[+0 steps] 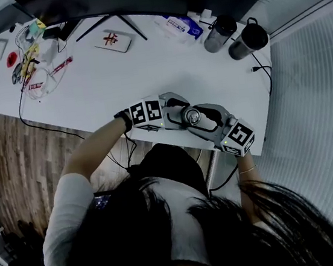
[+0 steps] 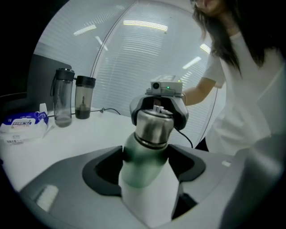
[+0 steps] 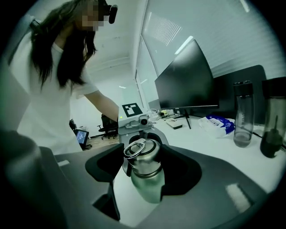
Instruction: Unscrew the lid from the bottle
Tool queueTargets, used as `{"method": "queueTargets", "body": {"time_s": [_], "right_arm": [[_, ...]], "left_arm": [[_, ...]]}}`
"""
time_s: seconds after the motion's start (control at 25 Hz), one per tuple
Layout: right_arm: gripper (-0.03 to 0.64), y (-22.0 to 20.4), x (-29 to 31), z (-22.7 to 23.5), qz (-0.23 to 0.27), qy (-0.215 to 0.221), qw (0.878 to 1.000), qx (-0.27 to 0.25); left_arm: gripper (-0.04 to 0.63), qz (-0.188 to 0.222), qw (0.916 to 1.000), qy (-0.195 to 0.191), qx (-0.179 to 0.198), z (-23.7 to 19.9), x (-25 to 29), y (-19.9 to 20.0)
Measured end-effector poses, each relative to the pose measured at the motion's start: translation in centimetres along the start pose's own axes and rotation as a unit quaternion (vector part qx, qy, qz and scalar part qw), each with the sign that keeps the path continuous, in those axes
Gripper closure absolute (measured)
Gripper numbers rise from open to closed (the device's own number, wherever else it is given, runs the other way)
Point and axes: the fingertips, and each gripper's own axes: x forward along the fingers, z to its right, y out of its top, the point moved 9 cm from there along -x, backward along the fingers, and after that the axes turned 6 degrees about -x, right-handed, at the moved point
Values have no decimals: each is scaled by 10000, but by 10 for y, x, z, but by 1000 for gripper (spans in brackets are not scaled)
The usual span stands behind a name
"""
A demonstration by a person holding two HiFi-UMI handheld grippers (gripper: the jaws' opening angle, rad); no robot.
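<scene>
- Left gripper: its 2 fingers clamp the bottle by the green body between them, likely to brace it against twisting.
- Right gripper: fingers closed round the steel lid between them, placed to unscrew it.

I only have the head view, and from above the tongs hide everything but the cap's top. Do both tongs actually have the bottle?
Observer: The left tongs are clamped on the bottle, on its green body just below the lid.
Operator: And the right ones?
Observer: The right tongs are around the lid, with the pads against both its sides as far as I can see.
Operator: Has the lid come up at all?
Observer: No gap shows beneath it. The lid looks fully seated on the bottle.
</scene>
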Motion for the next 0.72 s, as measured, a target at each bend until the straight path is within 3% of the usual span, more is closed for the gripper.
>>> {"method": "queueTargets", "body": {"time_s": [0.28,0.52,0.72], "right_arm": [[359,5,0,8,-155,487,9986,-141],[364,8,-5,5,74,279,9995,93],[364,16,-16,2,363,-29,9991,211]], "left_arm": [[227,-107,9999,-112,29,-1,-1,3],[225,-110,9999,-17,-55,-1,-1,1],[227,-138,9989,299,-324,1,-3,-5]]}}
